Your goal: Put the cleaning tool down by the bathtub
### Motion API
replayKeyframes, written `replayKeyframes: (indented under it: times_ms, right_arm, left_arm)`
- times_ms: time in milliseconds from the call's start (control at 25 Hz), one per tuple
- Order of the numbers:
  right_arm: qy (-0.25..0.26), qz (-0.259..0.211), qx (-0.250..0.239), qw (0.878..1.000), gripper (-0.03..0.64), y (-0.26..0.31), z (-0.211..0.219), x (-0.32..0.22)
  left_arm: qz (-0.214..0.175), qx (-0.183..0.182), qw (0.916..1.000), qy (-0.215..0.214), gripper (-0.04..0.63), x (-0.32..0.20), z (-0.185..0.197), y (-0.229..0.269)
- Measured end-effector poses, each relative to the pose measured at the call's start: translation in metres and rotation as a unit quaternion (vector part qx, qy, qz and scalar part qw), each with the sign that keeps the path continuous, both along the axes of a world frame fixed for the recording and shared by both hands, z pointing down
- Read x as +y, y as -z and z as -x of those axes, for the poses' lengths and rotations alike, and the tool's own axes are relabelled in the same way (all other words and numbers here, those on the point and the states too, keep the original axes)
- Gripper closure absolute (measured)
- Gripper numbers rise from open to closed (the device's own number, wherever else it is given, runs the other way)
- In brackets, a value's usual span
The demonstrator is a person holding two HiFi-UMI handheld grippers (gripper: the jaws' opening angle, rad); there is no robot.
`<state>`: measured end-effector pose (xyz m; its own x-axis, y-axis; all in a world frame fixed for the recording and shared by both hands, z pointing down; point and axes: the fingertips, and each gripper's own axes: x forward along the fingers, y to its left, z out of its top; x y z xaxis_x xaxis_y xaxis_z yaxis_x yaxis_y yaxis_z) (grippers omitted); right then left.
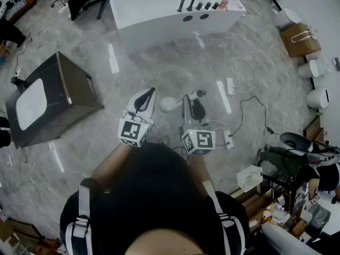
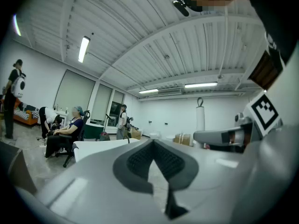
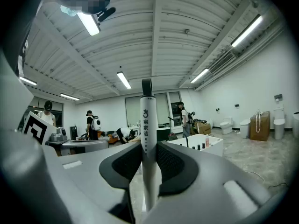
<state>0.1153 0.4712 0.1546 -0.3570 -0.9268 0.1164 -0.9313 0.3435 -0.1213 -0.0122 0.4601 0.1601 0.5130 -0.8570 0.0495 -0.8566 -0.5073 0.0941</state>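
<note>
The cleaning tool (image 1: 168, 104) has a white handle and a round white head. In the right gripper view its handle (image 3: 147, 120) stands upright between the pads, and my right gripper (image 3: 148, 148) is shut on it. In the head view my right gripper (image 1: 192, 101) holds the tool above the floor, some way short of the white bathtub (image 1: 159, 9). Beside it to the left, my left gripper (image 1: 149, 94) has its fingertips together with nothing in them. From the left gripper (image 2: 153, 143) I see the bathtub (image 2: 105, 146) ahead and the tool's handle (image 2: 200, 118) at the right.
A dark cabinet (image 1: 69, 84) with a white top stands on the floor at left. Cables (image 1: 241, 81) and a power strip (image 1: 230, 85) lie between me and the tub. Toilets (image 1: 319, 97) and a cardboard box (image 1: 300, 40) line the right side. Several people are at the far wall.
</note>
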Motion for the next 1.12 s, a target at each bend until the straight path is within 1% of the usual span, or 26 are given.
replayKeyframes:
  times_ms: [520, 760, 1120]
  right_arm:
    - [0.000, 0.003, -0.001, 1.000, 0.518, -0.001, 0.018, -0.002]
    - [-0.003, 0.009, -0.006, 1.000, 0.518, -0.004, 0.027, -0.003]
    - [-0.017, 0.011, 0.005, 1.000, 0.518, -0.009, 0.058, -0.010]
  left_arm:
    - [0.010, 0.004, 0.9999, 0.006, 0.586, 0.000, 0.020, -0.003]
    - [0.010, 0.009, 0.9999, -0.001, 0.586, -0.001, 0.029, -0.005]
    - [0.012, 0.009, 0.9998, -0.012, 0.586, -0.010, 0.060, -0.010]
